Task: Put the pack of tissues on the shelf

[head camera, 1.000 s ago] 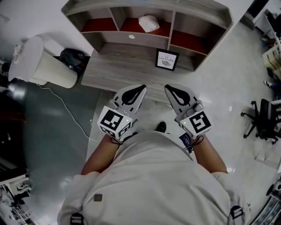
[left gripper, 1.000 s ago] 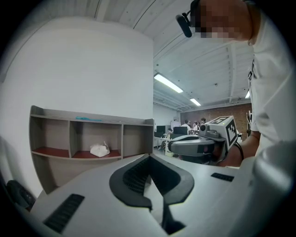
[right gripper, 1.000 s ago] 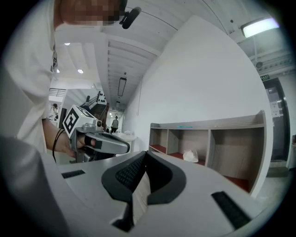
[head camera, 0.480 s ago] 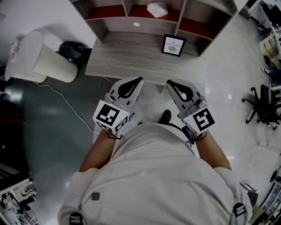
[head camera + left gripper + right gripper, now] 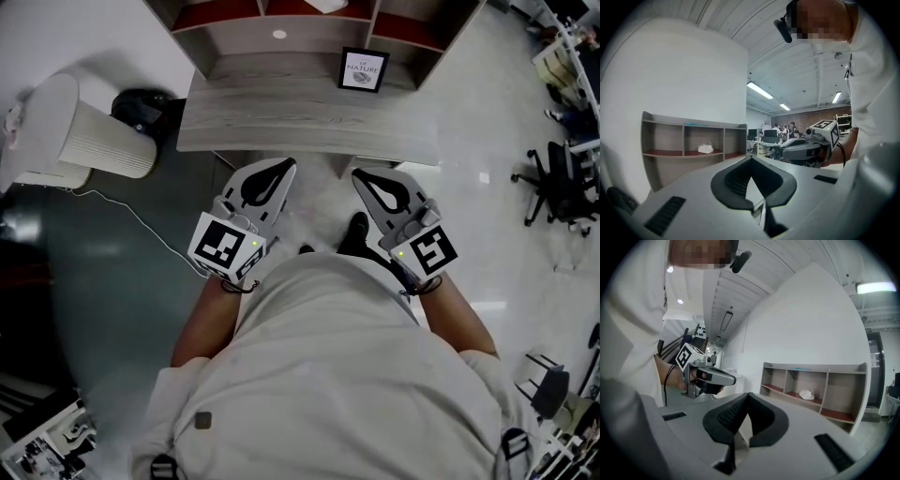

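- Left gripper (image 5: 751, 161): jaws together, tips meeting, nothing between them; held about level, pointing toward the shelf (image 5: 684, 140).
- Right gripper (image 5: 749, 397): jaws together, likewise empty; held beside the left gripper and apart from it, both in front of the person's torso.
- Left cube (image 5: 225, 247), right cube (image 5: 427, 255): one at the rear of each gripper, just above the wrist.
- Shoe (image 5: 354, 232): dark, on the floor (image 5: 487, 141), seen between the two grippers in the head view.
- Floor: pale and glossy at right, dark grey-green at left.
- Desk (image 5: 281, 117): grey wood grain, just ahead of both gripper tips in the head view; neither gripper touches it.
- Frame (image 5: 364, 68): black-edged, white print inside, standing on the desk's far right part, just before the shelf.
- Shelf: grey wood, red lining, three compartments in a row, at the desk's far edge against a white wall.
- Pack (image 5: 705, 149): white, lying in the middle compartment, well apart from both grippers.
- Ribbed white appliance (image 5: 94, 141): on the floor left of the desk, a black object (image 5: 142, 105) just beside it.
- Cable (image 5: 141, 230): white, trailing over the dark floor.
- Chair (image 5: 553, 183): black, far right, well apart from the desk.
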`<action>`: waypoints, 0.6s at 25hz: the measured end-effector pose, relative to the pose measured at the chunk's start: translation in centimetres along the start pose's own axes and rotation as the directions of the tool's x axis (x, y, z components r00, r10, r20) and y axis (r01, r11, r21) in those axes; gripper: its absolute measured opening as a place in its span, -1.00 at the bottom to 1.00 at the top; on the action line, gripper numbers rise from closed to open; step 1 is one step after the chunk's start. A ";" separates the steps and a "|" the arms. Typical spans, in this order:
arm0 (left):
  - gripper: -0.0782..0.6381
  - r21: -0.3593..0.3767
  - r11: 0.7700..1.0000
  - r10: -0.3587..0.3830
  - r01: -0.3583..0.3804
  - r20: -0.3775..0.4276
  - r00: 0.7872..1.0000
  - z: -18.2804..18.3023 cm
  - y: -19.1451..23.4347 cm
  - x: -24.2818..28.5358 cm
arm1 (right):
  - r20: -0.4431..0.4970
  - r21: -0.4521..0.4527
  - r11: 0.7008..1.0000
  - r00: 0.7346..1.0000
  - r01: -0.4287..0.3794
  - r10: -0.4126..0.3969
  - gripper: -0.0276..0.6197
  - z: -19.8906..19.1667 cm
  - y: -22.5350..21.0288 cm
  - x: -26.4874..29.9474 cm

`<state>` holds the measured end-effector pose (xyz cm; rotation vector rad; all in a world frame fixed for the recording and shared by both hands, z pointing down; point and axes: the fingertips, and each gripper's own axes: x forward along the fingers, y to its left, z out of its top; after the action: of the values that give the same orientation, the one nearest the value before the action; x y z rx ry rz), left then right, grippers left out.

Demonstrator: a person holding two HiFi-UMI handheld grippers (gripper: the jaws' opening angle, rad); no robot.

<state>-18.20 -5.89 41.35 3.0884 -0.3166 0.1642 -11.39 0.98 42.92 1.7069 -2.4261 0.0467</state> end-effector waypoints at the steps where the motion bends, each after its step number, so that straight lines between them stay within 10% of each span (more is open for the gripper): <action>1: -0.74 0.001 1.000 -0.007 0.007 0.001 1.000 -0.1 -0.2 -0.5 | -0.001 -0.001 1.000 1.000 0.005 -0.005 -0.86 -0.1 0.5 -0.2; 15: -0.74 -0.021 0.999 -0.047 0.047 0.002 0.999 -0.8 -2.0 -4.3 | -0.040 0.018 0.999 0.998 0.044 -0.043 -0.86 -1.7 5.0 -2.1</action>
<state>-22.10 -3.04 41.68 3.0723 -0.2437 0.1563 -15.12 4.90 44.65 1.7487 -2.3671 0.0965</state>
